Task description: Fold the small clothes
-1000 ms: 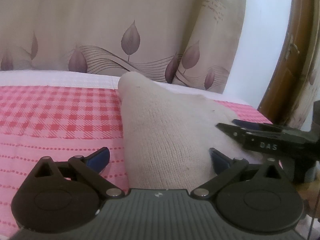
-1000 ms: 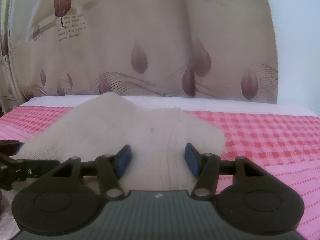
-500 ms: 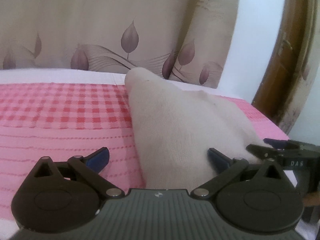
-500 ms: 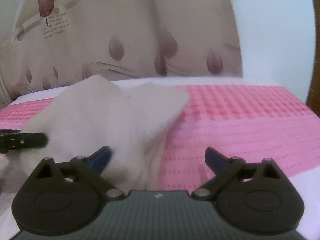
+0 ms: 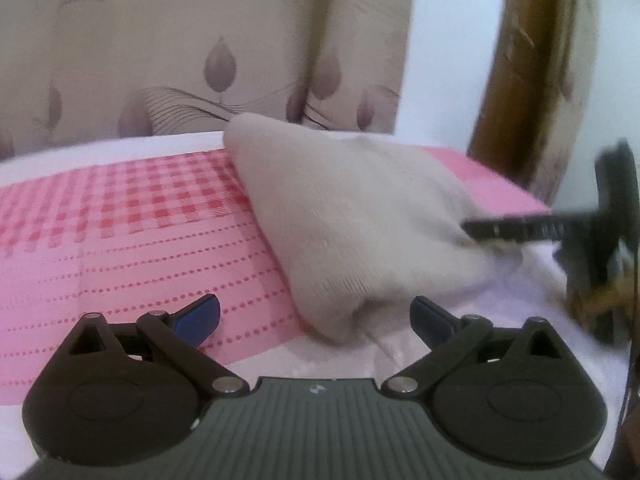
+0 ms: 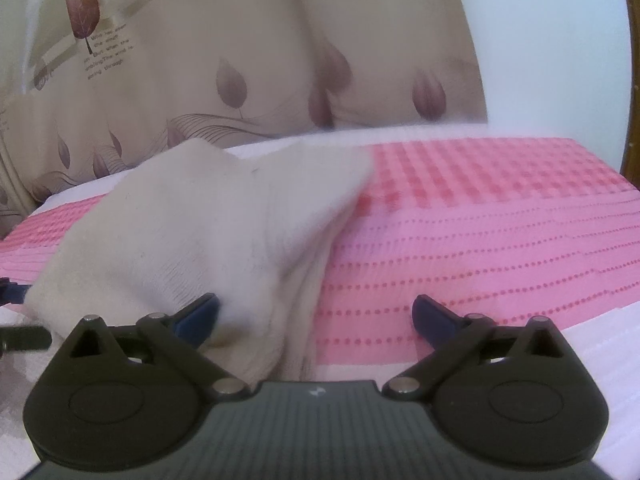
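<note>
Nearest, the left hand-held gripper and the right hand-held gripper, two in all, both stand spread wide and pinch nothing, probably so the cloth can settle. Between and just beyond them lies one beige knitted garment, folded into a soft heap, near the front edge of the bed with its pink checked cover. Farthest, one leaf-printed curtain hangs behind
</note>
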